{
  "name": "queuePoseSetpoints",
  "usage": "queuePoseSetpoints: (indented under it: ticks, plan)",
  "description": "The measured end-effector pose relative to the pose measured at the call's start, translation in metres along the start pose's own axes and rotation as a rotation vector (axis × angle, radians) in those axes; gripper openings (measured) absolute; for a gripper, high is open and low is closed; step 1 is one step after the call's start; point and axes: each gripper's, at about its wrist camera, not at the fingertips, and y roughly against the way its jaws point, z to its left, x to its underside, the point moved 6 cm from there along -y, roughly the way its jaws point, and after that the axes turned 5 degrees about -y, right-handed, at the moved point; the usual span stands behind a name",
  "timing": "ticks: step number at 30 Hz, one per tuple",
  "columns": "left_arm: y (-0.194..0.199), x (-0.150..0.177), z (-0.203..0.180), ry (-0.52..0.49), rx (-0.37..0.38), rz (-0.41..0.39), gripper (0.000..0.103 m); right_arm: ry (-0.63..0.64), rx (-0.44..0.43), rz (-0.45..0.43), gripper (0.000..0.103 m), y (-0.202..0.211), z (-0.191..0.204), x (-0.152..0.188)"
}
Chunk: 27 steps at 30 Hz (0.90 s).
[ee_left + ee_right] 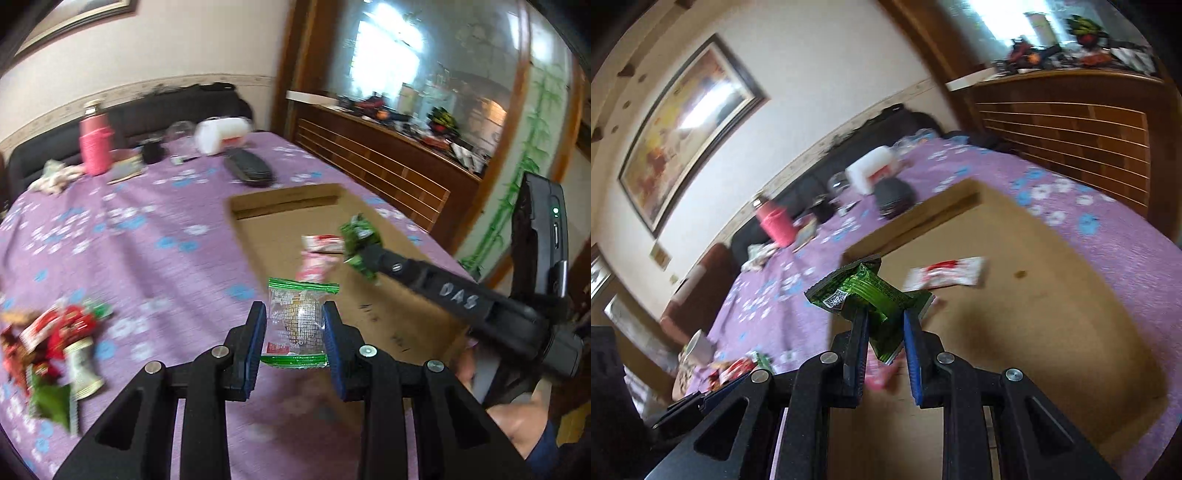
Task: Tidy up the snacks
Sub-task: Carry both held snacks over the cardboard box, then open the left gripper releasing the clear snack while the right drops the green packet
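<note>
While gripped, snacks (295,317) overhang box (280,221).

1. The left gripper (294,325) pinches a clear snack bag (297,325) with green ends.
2. Ahead of it lies a flat cardboard box (288,229).
3. To its right, the right gripper (364,254) holds a green snack (360,230).
4. Far left sits a snack pile (51,343).

pink flask (95,146) | keyboard (249,168) | framed painting (687,122) | purple tablecloth (147,236)

Both wrist views close, angled down, sharing cardboard box (388,314) (1052,332)
</note>
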Motion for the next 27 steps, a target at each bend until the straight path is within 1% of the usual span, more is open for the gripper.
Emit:
queuePoseSetpoints:
  ticks: [4,7,9,11,13,16,20,24,27]
  plan:
    - [-0.025,-0.001,-0.032,-0.036,0.051,0.034,0.03,-0.054,0.075,-0.022,0.02,0.005,-0.029,-0.004]
    - [-0.04,0.002,-0.047,-0.06,0.074,0.056,0.03,-0.119,0.098,-0.01,0.02,0.003,-0.05,-0.005]
    - [-0.044,0.004,-0.048,-0.073,0.067,0.055,0.03,-0.151,0.095,0.02,0.02,-0.003,-0.055,-0.002]
    - [-0.05,0.007,-0.047,-0.074,0.059,0.063,0.03,-0.127,0.116,0.027,0.02,-0.006,-0.053,0.0]
    - [-0.055,0.011,-0.044,-0.058,0.074,0.078,0.03,-0.117,0.109,0.042,0.02,-0.009,-0.05,0.002]
    - [-0.062,0.018,-0.041,-0.051,0.077,0.103,0.03,-0.096,0.142,0.047,0.02,-0.012,-0.05,0.004]
    - [-0.061,0.018,-0.04,-0.054,0.084,0.094,0.03,-0.061,0.182,0.065,0.02,-0.018,-0.047,0.008]
    - [-0.06,0.019,-0.041,-0.062,0.081,0.088,0.03,-0.056,0.188,0.063,0.02,-0.019,-0.047,0.008]
    - [-0.059,0.02,-0.041,-0.067,0.08,0.085,0.032,-0.06,0.186,0.064,0.02,-0.018,-0.048,0.007]
